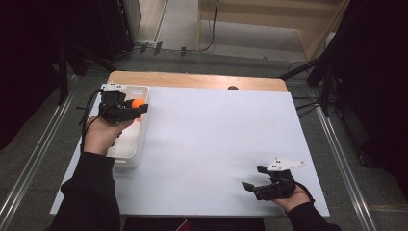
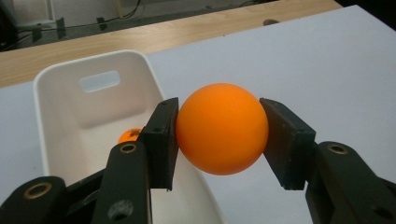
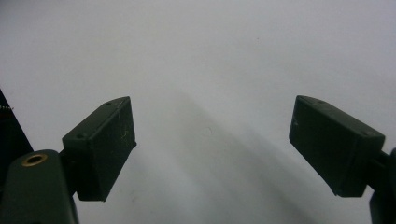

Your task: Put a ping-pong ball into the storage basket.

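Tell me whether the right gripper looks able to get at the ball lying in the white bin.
Probably not easily: the right gripper rests open at the table's near right, while the left gripper, holding an orange ball, hovers over the white bin above the second ball.

Matt ball [image 2: 219, 128] — glossy plastic bin [image 2: 60, 112].

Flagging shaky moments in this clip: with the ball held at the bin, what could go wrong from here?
1. The left gripper pinches the ball at two small spots on a round, smooth surface, so it may squirt out.
2. The ball looks to hang about over the rim of the bin; released here, it might land on the table and roll away.
3. Another ball already lies in the bin; a dropped one could bounce off it.
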